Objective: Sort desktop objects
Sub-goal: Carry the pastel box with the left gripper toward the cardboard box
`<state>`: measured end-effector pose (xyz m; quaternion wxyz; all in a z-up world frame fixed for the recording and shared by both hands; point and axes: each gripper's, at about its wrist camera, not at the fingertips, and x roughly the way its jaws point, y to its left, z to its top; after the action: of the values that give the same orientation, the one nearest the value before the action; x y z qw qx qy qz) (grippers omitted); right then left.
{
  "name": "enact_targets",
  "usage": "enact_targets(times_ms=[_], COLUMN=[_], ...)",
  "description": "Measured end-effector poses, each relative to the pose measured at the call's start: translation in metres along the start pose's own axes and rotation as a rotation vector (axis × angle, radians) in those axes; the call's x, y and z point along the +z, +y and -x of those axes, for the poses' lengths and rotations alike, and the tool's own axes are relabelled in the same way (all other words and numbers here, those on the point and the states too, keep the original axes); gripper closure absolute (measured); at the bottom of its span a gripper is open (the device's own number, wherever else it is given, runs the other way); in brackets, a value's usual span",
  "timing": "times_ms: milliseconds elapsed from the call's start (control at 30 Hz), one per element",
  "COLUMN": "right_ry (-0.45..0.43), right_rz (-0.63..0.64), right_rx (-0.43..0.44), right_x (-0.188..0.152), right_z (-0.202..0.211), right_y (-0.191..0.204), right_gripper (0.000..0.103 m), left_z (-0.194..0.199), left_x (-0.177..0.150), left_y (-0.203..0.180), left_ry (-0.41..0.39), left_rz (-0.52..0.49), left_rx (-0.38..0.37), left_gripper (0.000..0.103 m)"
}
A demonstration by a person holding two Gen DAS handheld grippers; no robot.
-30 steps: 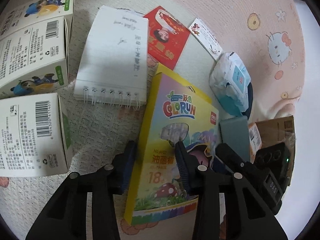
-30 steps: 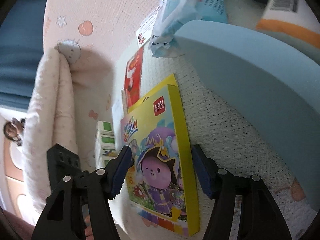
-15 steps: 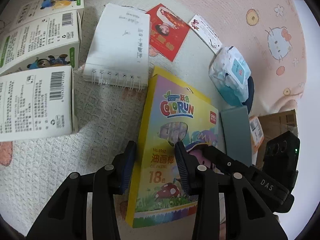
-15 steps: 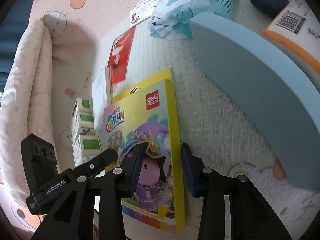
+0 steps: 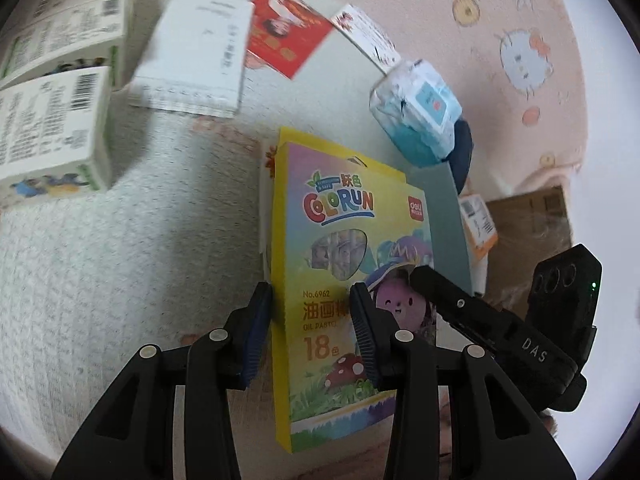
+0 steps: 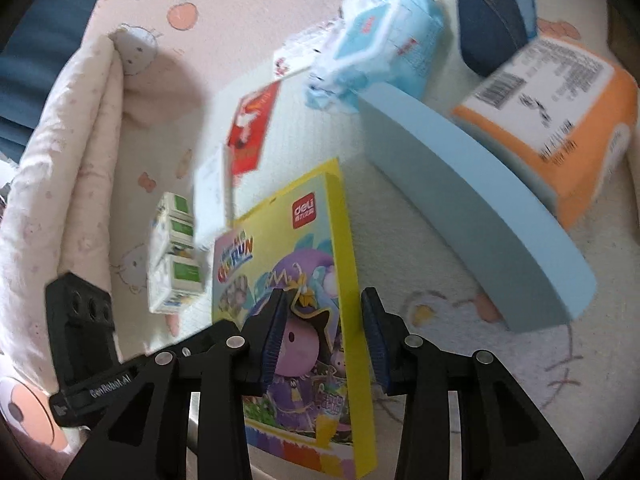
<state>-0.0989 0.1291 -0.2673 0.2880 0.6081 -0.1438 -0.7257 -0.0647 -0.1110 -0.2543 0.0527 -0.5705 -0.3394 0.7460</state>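
A yellow oil-pastel box (image 5: 344, 208) is held between both grippers, its picture side up. In the left wrist view my left gripper (image 5: 310, 300) is shut on the box's left edge, one pad under it and one on its face. From the right side my right gripper (image 6: 322, 304) is shut on the opposite yellow edge of the pastel box (image 6: 308, 232). Each gripper shows in the other's view: the right gripper's black body (image 5: 500, 332) and the left gripper's black body (image 6: 100, 360). The box hangs a little above the white knitted cloth.
White-and-green cartons (image 5: 52, 120) and a spiral notepad (image 5: 196, 52) lie far left. A red card (image 5: 288, 40), a small white card (image 5: 368, 36) and a wet-wipes pack (image 5: 420, 108) lie beyond. A light blue slab (image 6: 460, 192), an orange packet (image 6: 560, 108) and a cardboard box (image 5: 528, 232) are on the right.
My right gripper has narrowed from wide open onto the box's right edge. Both hands have risen with the pastel box, and the things on the cloth look farther away.
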Motion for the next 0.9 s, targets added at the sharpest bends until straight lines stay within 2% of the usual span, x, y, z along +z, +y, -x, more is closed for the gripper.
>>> enact_targets(times_ms=[133,233,300,367,467,533,600,733,800,867,900], right_ry=[0.037,0.060,0.070,0.079,0.087,0.090,0.087,0.073,0.065,0.051,0.045], right_rz=[-0.047,-0.072,-0.046,-0.012,0.048,0.090,0.109,0.056,0.036,0.020,0.006], right_rx=[-0.009,-0.005,0.003,0.018,0.018,0.001,-0.013,0.026,0.012,-0.035,-0.023], right_x=[-0.006,-0.008,-0.006,-0.005,-0.006,-0.007,-0.008,-0.007,-0.008,-0.009,-0.009], right_z=[-0.014,-0.024,-0.025,-0.028,-0.035,-0.040,-0.041,-0.038,-0.035,-0.031,-0.029], right_y=[-0.017,-0.025,-0.022,-0.016,-0.005,0.003,0.005,-0.004,-0.009,-0.014,-0.018], right_gripper=[0.067,0.062,0.056,0.038,0.019,0.015,0.015,0.020,0.032,0.058,0.060], left_z=[-0.018,-0.024,-0.025,-0.026,-0.026,-0.027,-0.026,-0.025,-0.024,-0.022,-0.021], left_x=[0.004,0.007,0.009,0.008,0.008,0.008,0.008,0.008,0.007,0.004,0.004], left_y=[0.002,0.004,0.003,0.001,-0.001,0.000,0.001,0.001,0.001,0.001,0.001], left_ry=[0.039,0.064,0.073,0.076,0.076,0.079,0.082,0.079,0.064,0.046,0.038], left_rz=[-0.019,-0.022,-0.042,-0.072,-0.093,-0.098,-0.096,-0.095,-0.089,-0.078,-0.075], left_rx=[0.027,0.019,0.024,0.034,0.042,0.037,0.032,0.034,0.042,0.049,0.049], left_gripper=[0.059,0.060,0.059,0.059,0.059,0.059,0.059,0.059,0.059,0.059,0.059])
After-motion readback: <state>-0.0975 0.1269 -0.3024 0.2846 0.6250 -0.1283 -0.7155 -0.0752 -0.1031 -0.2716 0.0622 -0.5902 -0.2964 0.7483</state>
